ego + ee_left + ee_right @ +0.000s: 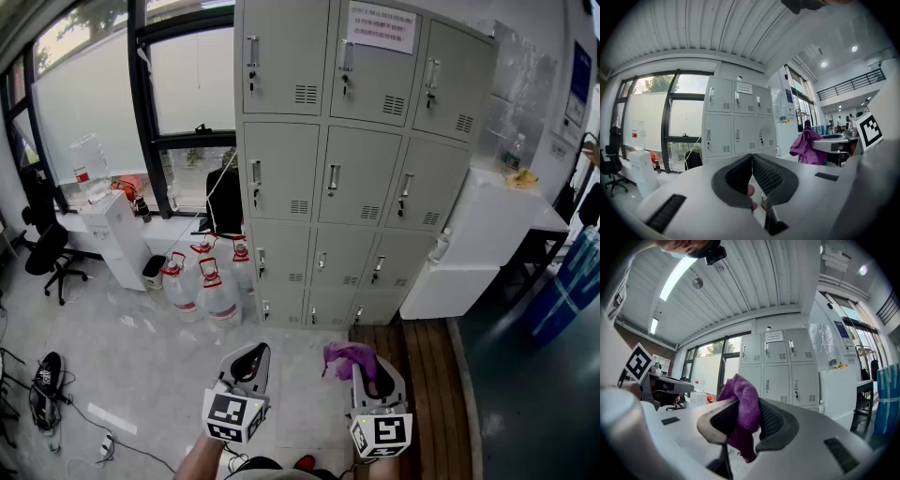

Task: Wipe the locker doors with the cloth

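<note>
Before lockers (356, 159) | right tongs (368, 370) clamp cloth (345, 354), middle hidden | left tongs (257, 352) together, empty

Left gripper (253, 356) closed, right gripper (370, 373) clamped.

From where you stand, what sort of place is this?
Probably an office or lab utility corner: a grey metal locker bank, big clear water-dispenser jugs on the floor, and a black swivel office chair.
</note>
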Available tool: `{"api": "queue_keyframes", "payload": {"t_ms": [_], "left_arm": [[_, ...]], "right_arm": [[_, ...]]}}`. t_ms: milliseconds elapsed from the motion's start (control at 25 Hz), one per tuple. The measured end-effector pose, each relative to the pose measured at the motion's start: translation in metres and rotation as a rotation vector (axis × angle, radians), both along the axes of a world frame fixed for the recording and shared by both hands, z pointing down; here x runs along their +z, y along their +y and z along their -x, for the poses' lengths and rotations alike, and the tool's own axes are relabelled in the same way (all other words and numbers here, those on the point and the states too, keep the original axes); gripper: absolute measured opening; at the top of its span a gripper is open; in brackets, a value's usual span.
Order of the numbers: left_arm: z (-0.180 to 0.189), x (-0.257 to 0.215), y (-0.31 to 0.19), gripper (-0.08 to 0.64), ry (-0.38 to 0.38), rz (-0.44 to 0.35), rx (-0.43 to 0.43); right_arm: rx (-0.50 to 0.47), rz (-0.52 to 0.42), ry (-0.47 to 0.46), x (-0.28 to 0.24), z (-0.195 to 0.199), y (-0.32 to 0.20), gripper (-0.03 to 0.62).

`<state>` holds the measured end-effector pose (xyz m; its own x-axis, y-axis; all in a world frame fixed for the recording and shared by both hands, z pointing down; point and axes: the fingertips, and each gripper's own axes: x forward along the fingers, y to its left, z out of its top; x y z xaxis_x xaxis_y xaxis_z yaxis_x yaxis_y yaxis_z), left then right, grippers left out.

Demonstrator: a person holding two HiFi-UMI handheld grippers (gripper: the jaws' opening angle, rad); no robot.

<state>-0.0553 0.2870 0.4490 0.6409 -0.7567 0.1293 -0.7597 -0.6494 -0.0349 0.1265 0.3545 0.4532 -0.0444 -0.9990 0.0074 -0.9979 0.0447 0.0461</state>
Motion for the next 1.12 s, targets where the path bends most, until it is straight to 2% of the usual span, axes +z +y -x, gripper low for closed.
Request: {"api": "queue_keyframes", "payload": {"t_ms": [440,720,920,1120], "left_arm": [[-0.014,0.006,0.001,0.023,-0.006,0.0,-0.005],[-0.019,0.009,-0.017,0.023,-0.011,0.003,-0.021],[-0.024,0.011,-0.049,0.023,-0.01,0.002,-0.035],[-0.025,0.011,-0.107,0.023,-0.009,-0.011,-0.037]], "right_arm": [[-0.025,-0.003,-0.003,0.007,-0.009,0.0,0.121],[-0.05,0.001,-0.006,0.014,-0.011,-0.017,0.121],[-0.075,0.007,-0.005,0.017,-0.011,-0.05,0.121],[-0.072,-0.002,-0.011,0.019,-0.013,-0.108,0.121]]}}
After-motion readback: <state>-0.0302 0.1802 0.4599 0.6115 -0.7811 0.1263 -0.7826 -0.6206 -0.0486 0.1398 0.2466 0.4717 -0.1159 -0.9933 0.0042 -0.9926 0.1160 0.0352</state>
